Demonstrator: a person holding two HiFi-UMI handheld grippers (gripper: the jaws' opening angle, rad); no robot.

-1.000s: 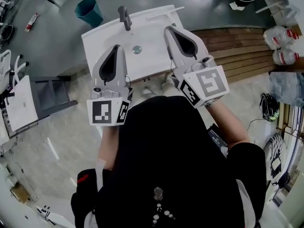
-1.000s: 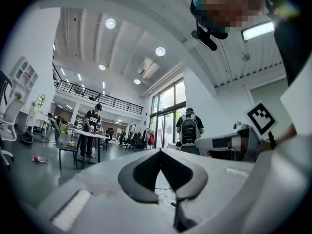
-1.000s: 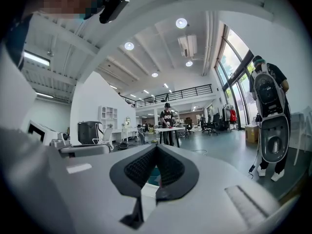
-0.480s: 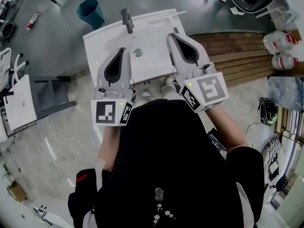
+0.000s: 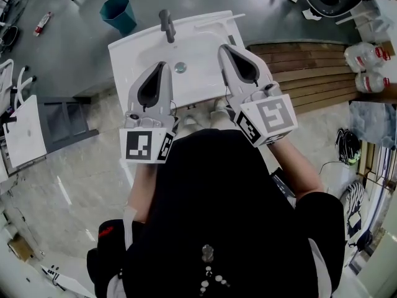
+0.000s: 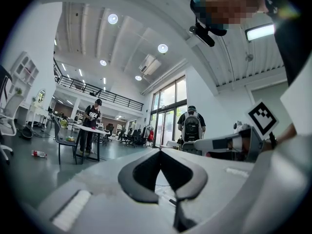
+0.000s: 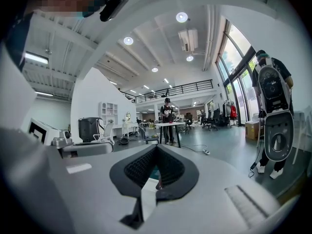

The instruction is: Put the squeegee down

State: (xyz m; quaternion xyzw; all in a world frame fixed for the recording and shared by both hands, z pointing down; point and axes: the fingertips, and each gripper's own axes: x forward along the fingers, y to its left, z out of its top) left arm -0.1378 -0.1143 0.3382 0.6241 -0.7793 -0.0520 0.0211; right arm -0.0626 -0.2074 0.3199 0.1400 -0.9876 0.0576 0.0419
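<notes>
"While both grippers hang level above the white sink (image 5: 127, 58), where does the squeegee (image 5: 218, 20) lie?" the desk asks.

"Along the sink's far rim, right of the faucet (image 5: 165, 25)," the photographer says. "It is a pale, thin bar whose right end appears to reach past the far right corner. It lies well apart from both tools."

"And the tools?"

"The left gripper (image 5: 162, 65) has its jaws closed tip to tip with nothing between them. The right gripper (image 5: 222, 46) is the same, pinched together and empty. It sits nearer the squeegee, on the sink's right side."

"So the job?"

"Done, by the look of it: the squeegee is down and nothing grips it."

"How would it handle if picked up again?"

"I judge it light and stiff along the bar, probably with a softer blade edge. Smooth plastic on a glazed rim is likely to slide at a nudge, and the end past the corner could tip it off. The sound hold would be the handle at mid-bar, pinched across its narrow way and never on the blade. From above I cannot make the handle out clearly."
</notes>
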